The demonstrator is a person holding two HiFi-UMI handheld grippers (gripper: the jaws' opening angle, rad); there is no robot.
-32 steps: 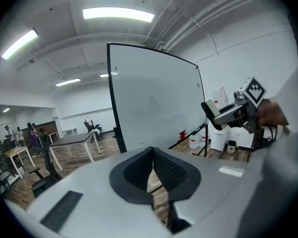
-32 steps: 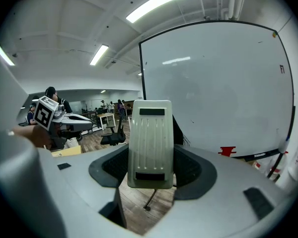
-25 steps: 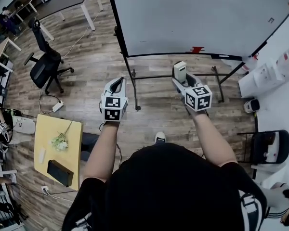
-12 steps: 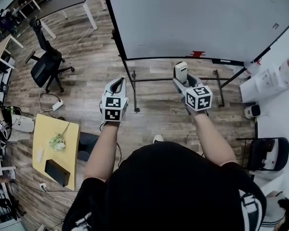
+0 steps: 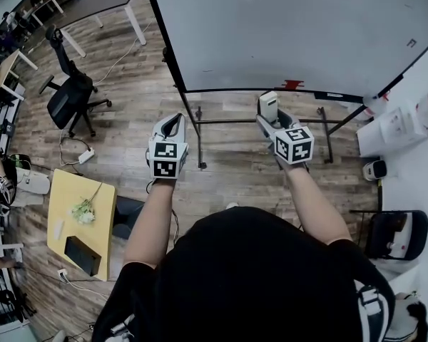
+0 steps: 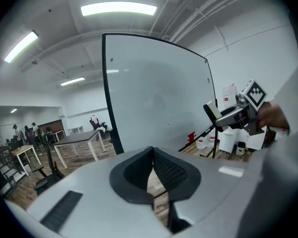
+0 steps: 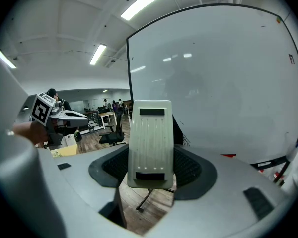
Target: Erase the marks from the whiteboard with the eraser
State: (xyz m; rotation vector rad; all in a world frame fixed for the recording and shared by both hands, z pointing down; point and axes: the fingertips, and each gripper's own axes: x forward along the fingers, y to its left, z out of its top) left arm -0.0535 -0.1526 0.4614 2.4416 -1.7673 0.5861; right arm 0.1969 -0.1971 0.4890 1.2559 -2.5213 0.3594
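Note:
The big whiteboard [image 5: 292, 27] on a wheeled stand fills the top of the head view. A small dark mark [image 5: 411, 43] sits near its right edge, and the mark [image 7: 291, 59] also shows in the right gripper view. My right gripper [image 5: 269, 116] is shut on the pale eraser [image 5: 268, 106], held upright below the board's lower edge and apart from it. The eraser [image 7: 150, 143] stands between the jaws in the right gripper view. My left gripper [image 5: 171, 125] hangs shut and empty at the board's lower left corner; its pads [image 6: 164, 170] meet.
A red object [image 5: 292, 85] lies on the board's tray. The stand's crossbar [image 5: 257, 120] runs under both grippers. Left are an office chair [image 5: 64, 98] and a yellow table [image 5: 82, 216]. White containers [image 5: 403, 123] and a black chair [image 5: 396, 234] stand at the right.
The whiteboard has slid lower and grown larger in the head view, so I am closer to it. Both grippers keep their places and their grip.

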